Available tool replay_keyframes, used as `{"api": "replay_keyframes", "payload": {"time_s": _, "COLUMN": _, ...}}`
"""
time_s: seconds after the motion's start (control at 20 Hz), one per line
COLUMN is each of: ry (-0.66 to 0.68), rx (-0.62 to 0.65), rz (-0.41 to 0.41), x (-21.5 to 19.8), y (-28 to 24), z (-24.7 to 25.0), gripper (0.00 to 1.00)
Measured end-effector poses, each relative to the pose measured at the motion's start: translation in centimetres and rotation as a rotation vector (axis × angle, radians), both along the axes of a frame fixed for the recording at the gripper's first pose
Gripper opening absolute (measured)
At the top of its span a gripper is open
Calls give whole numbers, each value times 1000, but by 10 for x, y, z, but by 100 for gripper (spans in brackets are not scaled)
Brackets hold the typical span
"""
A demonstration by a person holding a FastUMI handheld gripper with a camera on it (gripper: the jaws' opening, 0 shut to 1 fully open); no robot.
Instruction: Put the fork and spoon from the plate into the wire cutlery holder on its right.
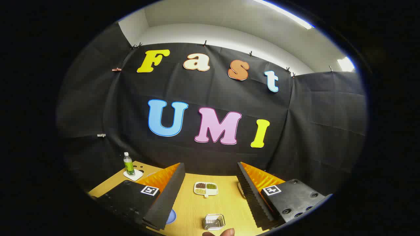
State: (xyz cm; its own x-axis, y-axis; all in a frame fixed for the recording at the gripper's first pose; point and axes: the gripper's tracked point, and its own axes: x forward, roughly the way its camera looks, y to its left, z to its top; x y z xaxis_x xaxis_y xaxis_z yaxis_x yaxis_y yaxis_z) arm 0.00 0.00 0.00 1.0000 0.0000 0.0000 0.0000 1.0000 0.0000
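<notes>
Claw (210, 196) fingers wide apart (nothing between), above table (197, 206); wire cutlery holder (214, 221) below, divided dish (205, 189) beyond.

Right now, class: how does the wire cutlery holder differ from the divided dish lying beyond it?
The wire cutlery holder is silvery open mesh with nothing visible inside; the divided dish is solid white, with four compartments holding brown, green and yellowish fillings. The holder sits nearer the open claw; the dish lies farther ahead. Both rest on the wooden table, between the claw's fingers.

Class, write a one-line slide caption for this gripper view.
Open gripper above a wooden table, wire cutlery holder between its fingers, divided snack dish beyond.
</notes>
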Motion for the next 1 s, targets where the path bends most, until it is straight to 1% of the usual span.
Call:
{"api": "replay_keyframes", "payload": {"time_s": 0.65, "ry": 29, "rx": 1, "rz": 14, "x": 17, "y": 11, "z": -11, "gripper": 98}}
{"api": "replay_keyframes", "payload": {"time_s": 0.85, "ry": 79, "rx": -4, "rz": 48, "x": 25, "y": 27, "z": -24, "gripper": 98}}
{"api": "replay_keyframes", "payload": {"time_s": 1.0, "ry": 155, "rx": -13, "rz": 95, "x": 31, "y": 44, "z": -44, "gripper": 98}}
